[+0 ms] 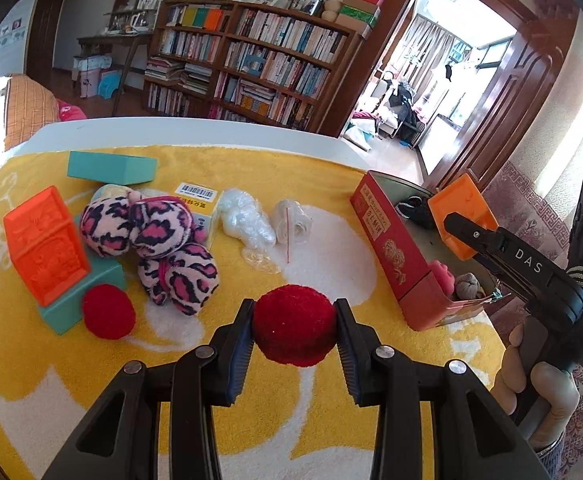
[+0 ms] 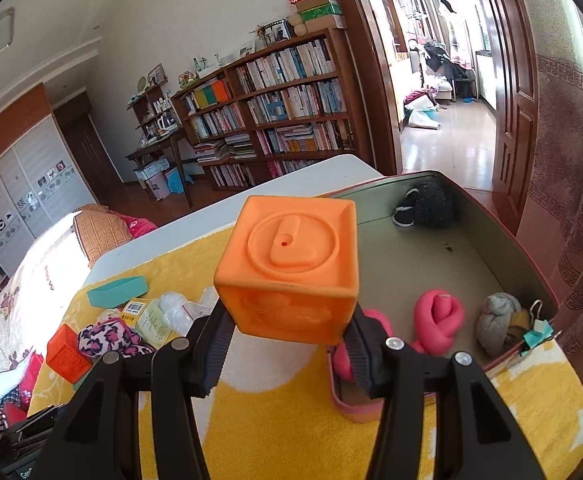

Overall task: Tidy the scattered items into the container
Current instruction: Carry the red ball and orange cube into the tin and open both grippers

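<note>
My left gripper [image 1: 294, 334] clenches the red pompom [image 1: 294, 326] above the yellow towel [image 1: 331, 420]. My right gripper [image 2: 287, 344] grasps the orange block [image 2: 289, 268] at the red tin's [image 2: 443, 256] near edge, probably just over it. Carry both inward, then release low.

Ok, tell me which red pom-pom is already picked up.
The red pom-pom pinched in the left claw; the other pom-pom lies loose beside the teal block.

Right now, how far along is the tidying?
Partly done. The tin already holds a pink roll and balled socks. The right hand-held gripper carries an orange cube, the left hand-held gripper a red pompom. The leopard plush and teal box remain.
</note>
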`<action>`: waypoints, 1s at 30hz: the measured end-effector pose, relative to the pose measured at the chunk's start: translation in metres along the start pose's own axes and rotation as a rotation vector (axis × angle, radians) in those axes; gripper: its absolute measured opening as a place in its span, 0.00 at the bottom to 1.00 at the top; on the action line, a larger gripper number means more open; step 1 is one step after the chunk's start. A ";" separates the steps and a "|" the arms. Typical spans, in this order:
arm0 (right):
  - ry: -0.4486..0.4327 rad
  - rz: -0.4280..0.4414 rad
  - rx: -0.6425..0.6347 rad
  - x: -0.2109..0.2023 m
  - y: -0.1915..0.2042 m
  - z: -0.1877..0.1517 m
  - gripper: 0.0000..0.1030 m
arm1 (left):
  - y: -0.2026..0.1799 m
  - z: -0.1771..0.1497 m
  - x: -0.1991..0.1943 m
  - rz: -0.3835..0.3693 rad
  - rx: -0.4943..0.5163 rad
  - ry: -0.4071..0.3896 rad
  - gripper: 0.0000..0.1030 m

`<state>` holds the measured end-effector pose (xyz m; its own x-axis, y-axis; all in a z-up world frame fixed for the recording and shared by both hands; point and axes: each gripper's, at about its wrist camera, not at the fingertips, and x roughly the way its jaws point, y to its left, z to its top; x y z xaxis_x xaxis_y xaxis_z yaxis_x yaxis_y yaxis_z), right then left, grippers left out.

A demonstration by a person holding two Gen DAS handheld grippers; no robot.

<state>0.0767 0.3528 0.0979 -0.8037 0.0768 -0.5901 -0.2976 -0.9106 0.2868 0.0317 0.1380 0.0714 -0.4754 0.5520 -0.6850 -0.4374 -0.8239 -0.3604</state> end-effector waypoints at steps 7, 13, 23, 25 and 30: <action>-0.058 -0.076 0.063 -0.013 -0.053 0.027 0.54 | -0.063 0.029 0.032 -0.081 0.085 0.016 0.39; -0.080 -0.117 0.102 -0.013 -0.084 0.043 0.54 | -0.103 0.055 0.058 -0.117 0.133 0.006 0.39; -0.075 -0.154 0.103 0.001 -0.104 0.049 0.54 | -0.147 0.088 0.105 -0.117 0.175 -0.006 0.39; -0.074 -0.171 0.099 0.003 -0.107 0.048 0.54 | -0.154 0.093 0.113 -0.117 0.180 -0.009 0.39; -0.066 -0.203 0.078 0.007 -0.110 0.045 0.55 | -0.168 0.100 0.129 -0.130 0.208 -0.019 0.43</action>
<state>0.0811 0.4717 0.0964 -0.7548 0.2840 -0.5913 -0.4934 -0.8398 0.2264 -0.0323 0.3608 0.1071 -0.4180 0.6556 -0.6288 -0.6430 -0.7025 -0.3051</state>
